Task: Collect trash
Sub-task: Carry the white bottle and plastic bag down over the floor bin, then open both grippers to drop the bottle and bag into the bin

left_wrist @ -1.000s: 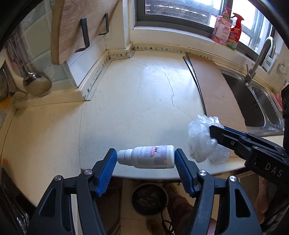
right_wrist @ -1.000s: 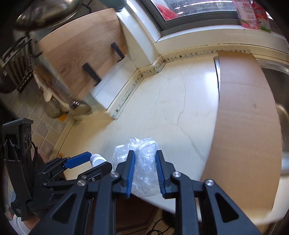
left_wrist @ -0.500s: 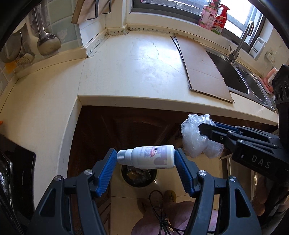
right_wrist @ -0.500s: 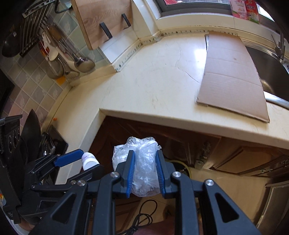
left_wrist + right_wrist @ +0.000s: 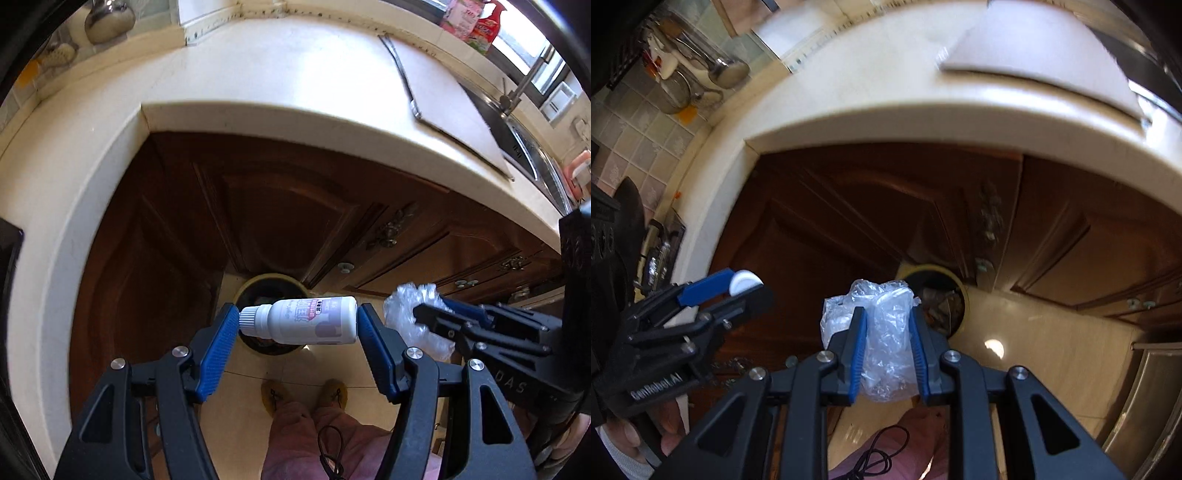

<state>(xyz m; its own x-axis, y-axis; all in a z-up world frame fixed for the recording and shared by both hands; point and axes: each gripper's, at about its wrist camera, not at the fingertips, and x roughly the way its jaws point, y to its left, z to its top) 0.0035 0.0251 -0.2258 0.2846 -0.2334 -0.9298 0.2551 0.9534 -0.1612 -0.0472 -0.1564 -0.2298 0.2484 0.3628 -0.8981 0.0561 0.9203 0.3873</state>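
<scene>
A small white plastic bottle [image 5: 303, 320] lies sideways, pinched end to end between the wide-set blue pads of the left gripper [image 5: 297, 325]. The right gripper [image 5: 888, 343], nearly closed, squeezes a crumpled clear plastic bag [image 5: 882, 332]. Both hang above a round dark bin [image 5: 272, 286] on beige floor tiles, before brown cabinet doors [image 5: 280, 218] under a cream countertop [image 5: 295, 85]; the bin's contents are unclear.

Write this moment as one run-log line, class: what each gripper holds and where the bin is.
left gripper: shut on white bottle, lying sideways | right gripper: shut on crumpled plastic bag | trash bin: on floor below, by cabinet | nothing dropped yet
</scene>
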